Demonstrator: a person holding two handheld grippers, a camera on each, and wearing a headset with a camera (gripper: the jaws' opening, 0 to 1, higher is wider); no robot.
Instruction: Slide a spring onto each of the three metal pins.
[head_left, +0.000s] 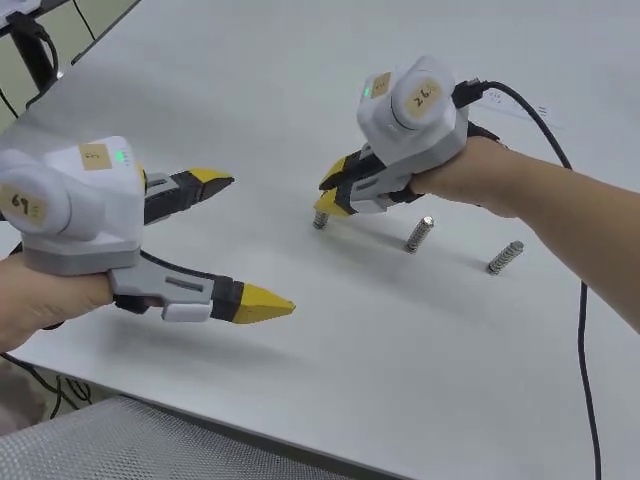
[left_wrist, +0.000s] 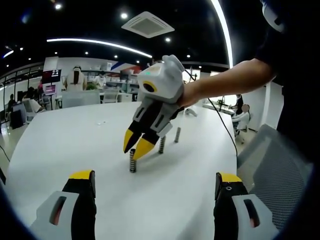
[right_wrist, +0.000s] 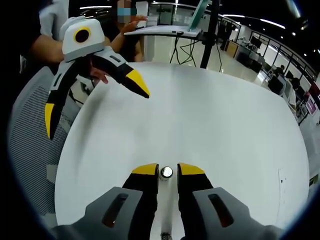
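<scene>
Left gripper (head_left: 255, 243), lower left: jaws wide apart, empty. Right gripper (head_left: 323, 197) jaws close around leftmost spring-wrapped metal pin (head_left: 320, 219); grip unclear. Middle pin (head_left: 418, 234), right pin (head_left: 505, 257) look sprung: nearly done.

Workbench top (head_left: 400, 360): smooth, matt white, with faint soft reflections. Springs (head_left: 418, 234): bare coiled metal wire, dull silver. Pin (right_wrist: 166, 172): metal, its end face polished bright. Left gripper (head_left: 255, 243) and right gripper (head_left: 324, 197): matt white and grey moulded plastic housings, black jaw arms, yellow tips. Labels (head_left: 422, 95): paper. Cable (head_left: 585, 330): smooth black sheath. Chair (head_left: 120, 440): grey woven mesh.
</scene>
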